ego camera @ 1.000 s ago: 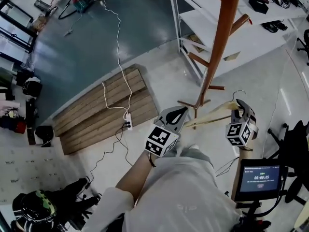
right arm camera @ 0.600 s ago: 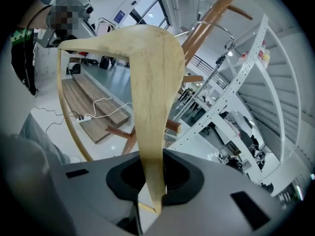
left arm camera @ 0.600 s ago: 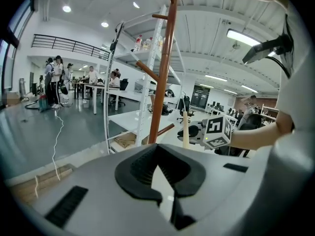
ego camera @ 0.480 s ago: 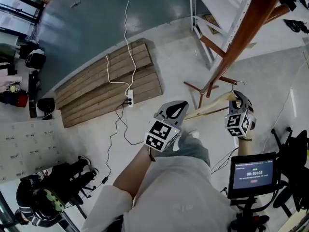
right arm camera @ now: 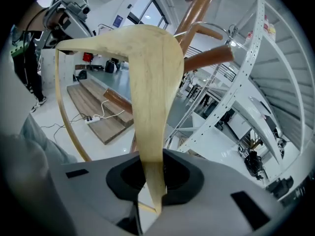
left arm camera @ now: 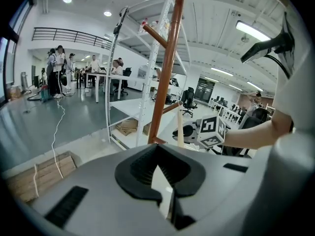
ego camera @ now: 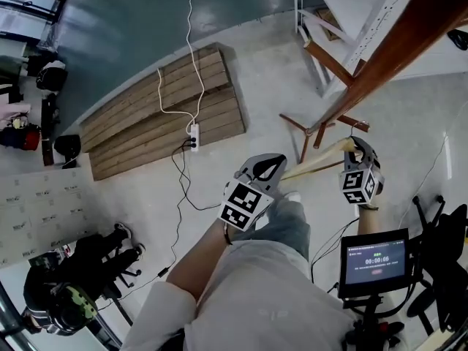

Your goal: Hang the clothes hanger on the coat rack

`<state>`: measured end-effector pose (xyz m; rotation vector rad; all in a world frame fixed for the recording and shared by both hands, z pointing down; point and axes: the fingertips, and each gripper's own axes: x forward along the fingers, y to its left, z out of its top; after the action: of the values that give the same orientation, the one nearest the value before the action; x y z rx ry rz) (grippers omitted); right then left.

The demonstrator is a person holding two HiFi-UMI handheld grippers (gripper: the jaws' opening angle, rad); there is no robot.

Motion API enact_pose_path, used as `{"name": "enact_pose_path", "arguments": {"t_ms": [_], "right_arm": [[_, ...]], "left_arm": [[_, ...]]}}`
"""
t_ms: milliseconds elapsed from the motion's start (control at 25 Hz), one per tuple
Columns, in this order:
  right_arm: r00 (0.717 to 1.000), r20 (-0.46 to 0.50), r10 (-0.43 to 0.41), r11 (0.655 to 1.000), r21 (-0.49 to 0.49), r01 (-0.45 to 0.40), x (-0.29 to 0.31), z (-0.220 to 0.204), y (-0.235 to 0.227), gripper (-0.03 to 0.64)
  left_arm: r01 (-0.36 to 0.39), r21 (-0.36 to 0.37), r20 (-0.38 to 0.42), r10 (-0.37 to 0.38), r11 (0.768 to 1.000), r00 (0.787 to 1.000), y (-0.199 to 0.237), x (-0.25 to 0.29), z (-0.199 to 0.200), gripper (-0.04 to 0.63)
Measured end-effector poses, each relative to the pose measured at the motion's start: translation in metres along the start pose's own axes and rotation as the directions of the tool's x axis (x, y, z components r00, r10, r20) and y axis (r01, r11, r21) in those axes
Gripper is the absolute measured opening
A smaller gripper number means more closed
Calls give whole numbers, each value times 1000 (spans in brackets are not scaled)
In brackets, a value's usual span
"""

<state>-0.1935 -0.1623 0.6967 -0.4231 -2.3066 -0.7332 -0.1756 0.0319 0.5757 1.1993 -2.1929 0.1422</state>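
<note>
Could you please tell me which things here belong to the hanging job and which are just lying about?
Job: wooden hanger, right tongs gripping it, coat rack.
Lying about: wooden pallet, power strip, white shelving, screen.

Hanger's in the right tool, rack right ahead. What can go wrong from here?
1. The right tool pinches the wooden hanger only at one arm's tip, far from its wire hook. A knock against the coat rack could twist it in the pads or pull it free.
2. Several pegs jut out close behind the hanger, so the hook may snag the wrong one.
3. A corded power strip lies on the floor by the person's feet: trip hazard.
</note>
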Motion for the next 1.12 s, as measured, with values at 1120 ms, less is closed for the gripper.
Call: {"name": "enact_pose_path", "arguments": {"t_ms": [1120], "right_arm": [[993, -13, 116, 975, -189, -116, 103, -23, 12, 58]], "left_arm": [[30, -111, -54, -36, 993, 998, 17, 38, -58, 8]]}}
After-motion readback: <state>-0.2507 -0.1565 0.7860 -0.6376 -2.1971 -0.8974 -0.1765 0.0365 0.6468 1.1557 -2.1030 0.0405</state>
